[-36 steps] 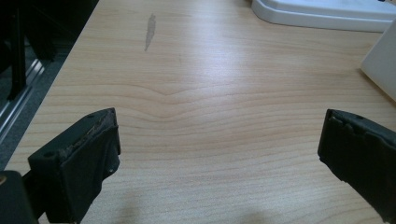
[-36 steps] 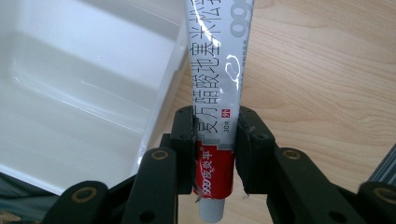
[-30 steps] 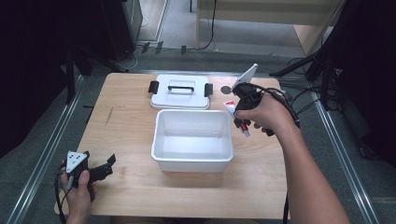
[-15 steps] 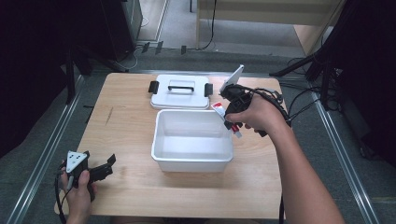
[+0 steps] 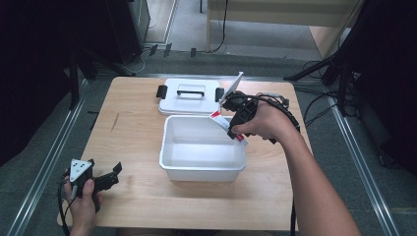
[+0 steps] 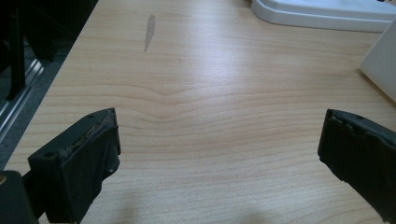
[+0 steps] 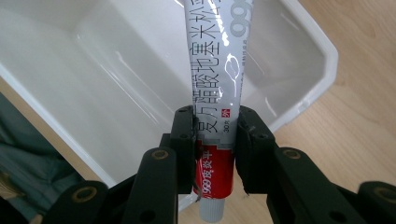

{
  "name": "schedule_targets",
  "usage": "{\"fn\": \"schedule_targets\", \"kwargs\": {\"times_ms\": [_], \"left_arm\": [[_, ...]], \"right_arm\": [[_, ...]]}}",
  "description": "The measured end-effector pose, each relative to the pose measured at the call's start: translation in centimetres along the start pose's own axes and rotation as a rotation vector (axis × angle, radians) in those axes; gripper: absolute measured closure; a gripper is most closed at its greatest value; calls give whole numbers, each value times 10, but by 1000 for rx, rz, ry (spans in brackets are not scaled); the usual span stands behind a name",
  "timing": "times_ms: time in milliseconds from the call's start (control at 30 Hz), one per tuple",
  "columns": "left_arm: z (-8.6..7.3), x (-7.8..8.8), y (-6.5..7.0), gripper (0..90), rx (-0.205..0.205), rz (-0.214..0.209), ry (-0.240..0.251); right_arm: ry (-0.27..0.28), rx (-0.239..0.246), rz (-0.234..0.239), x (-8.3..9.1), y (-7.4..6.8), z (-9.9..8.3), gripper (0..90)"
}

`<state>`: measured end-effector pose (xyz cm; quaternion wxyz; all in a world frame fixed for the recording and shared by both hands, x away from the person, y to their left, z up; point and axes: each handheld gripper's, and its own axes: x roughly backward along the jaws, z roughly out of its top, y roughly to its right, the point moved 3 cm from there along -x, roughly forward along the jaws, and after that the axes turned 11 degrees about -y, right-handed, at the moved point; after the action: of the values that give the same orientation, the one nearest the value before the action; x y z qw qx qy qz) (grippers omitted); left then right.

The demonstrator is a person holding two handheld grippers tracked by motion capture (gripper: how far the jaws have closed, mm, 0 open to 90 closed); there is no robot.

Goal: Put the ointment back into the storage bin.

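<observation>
Now the right claw (image 7: 215, 140) grips a tube (image 7: 217, 88) over the white tub's (image 5: 169, 147) rim; best lower it well inside the tub, then release gently; left claw (image 6: 219, 154), jaws wide and empty, rests near the worktop (image 5: 133, 123) corner, left of the tub.

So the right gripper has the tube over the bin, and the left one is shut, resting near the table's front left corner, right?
Not quite: the left gripper is open, not shut. The left gripper view shows its jaws wide apart with bare table between them. The rest holds: the right gripper grips the tube over the bin.
</observation>
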<state>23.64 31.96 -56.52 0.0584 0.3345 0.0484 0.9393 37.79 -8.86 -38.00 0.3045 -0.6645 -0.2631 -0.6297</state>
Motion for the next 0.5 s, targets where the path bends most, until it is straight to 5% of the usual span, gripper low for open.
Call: {"fn": "schedule_targets", "kwargs": {"times_ms": [33, 133, 167, 233, 300, 367, 433, 500], "left_arm": [[0, 0, 0, 0, 0, 0, 0], [0, 0, 0, 0, -1, 0, 0], [0, 0, 0, 0, 0, 0, 0], [0, 0, 0, 0, 0, 0, 0], [0, 0, 0, 0, 0, 0, 0], [0, 0, 0, 0, 0, 0, 0], [0, 0, 0, 0, -1, 0, 0], [0, 0, 0, 0, -1, 0, 0]], "right_arm": [[11, 54, -11, 0, -2, 0, 722], [21, 98, -15, -1, -4, 1, 721], [33, 171, -21, -2, -5, 1, 721], [37, 198, -27, -3, -6, 1, 721], [55, 300, -46, -5, -8, 0, 721], [57, 331, -51, -6, -8, 0, 722], [62, 420, -66, -8, -10, -1, 721], [60, 432, -68, -9, -10, -2, 722]]}}
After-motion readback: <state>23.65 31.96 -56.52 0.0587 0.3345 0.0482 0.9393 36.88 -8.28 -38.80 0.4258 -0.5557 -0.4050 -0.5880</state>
